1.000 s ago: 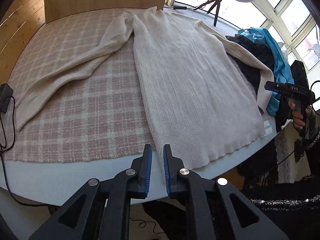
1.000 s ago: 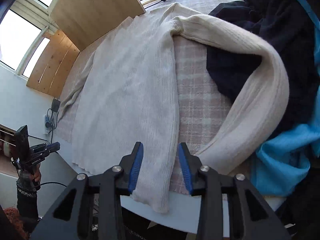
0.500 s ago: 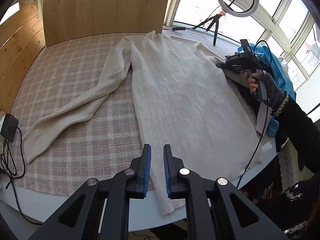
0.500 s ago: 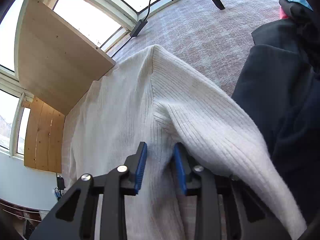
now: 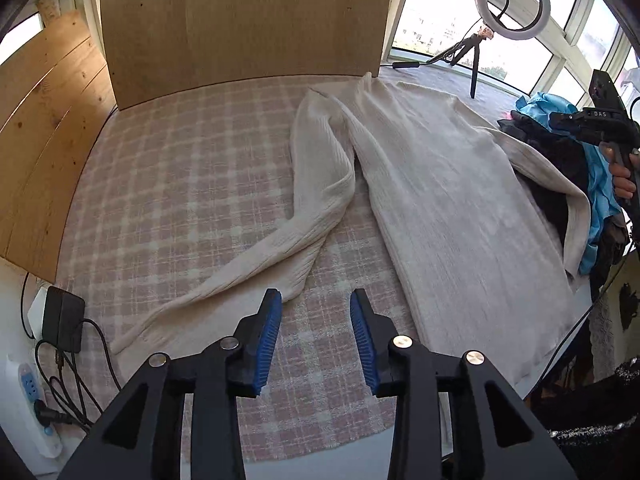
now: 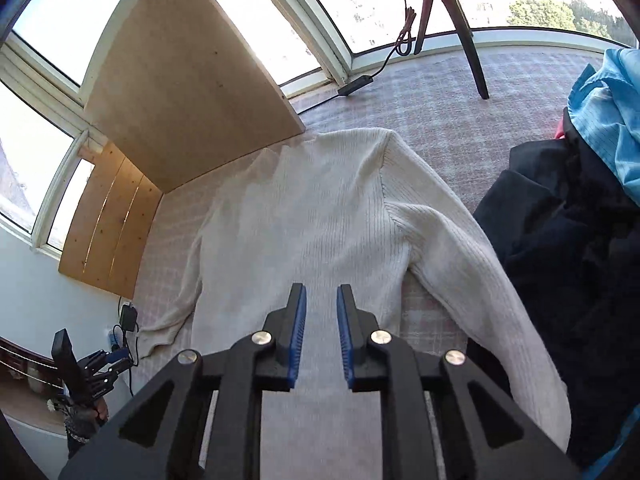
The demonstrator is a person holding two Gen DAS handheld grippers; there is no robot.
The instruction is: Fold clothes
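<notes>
Two hand-held grippers (image 5: 316, 312) (image 6: 321, 308), jaws opening, empty, above sweater (image 5: 440, 200).

Cream ribbed knit sweater (image 5: 452, 200) is laid flat on pink-and-white plaid cloth (image 5: 168, 184) covering the counter, neck twd far wall, hem at near edge. One sleeve (image 5: 304, 216) is angled out across cloth; other sleeve (image 6: 476, 272) is draped over dark clothes pile (image 6: 568, 248).

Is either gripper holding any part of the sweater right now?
No. The left gripper and right gripper are both opening with nothing between them; the cream sweater lies flat.
</notes>
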